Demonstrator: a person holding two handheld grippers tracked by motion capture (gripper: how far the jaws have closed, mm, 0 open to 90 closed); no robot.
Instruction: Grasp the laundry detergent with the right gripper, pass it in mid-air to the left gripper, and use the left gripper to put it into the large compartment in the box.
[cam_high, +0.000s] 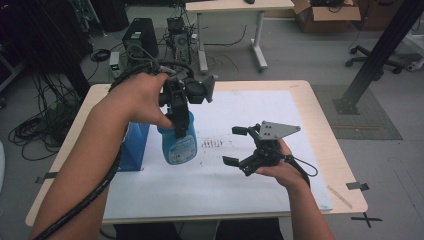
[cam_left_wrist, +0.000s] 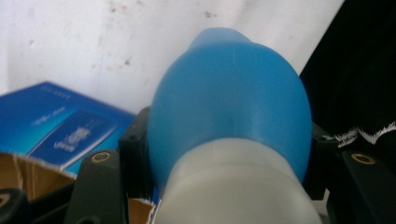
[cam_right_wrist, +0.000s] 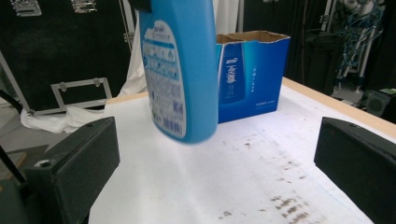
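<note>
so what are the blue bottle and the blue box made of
The blue bottle, held at its neck by the left gripper, looks like smooth, semi-glossy moulded plastic with a printed label. The blue box looks like printed cardboard: its torn top rim shows brown board.

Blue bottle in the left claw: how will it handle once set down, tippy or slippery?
The blue bottle is tall with a rounded base, so probably tippy. Its smooth plastic looks slippery, and the left claw holds it near the neck, so it may swing. Fill level cannot be judged.
</note>
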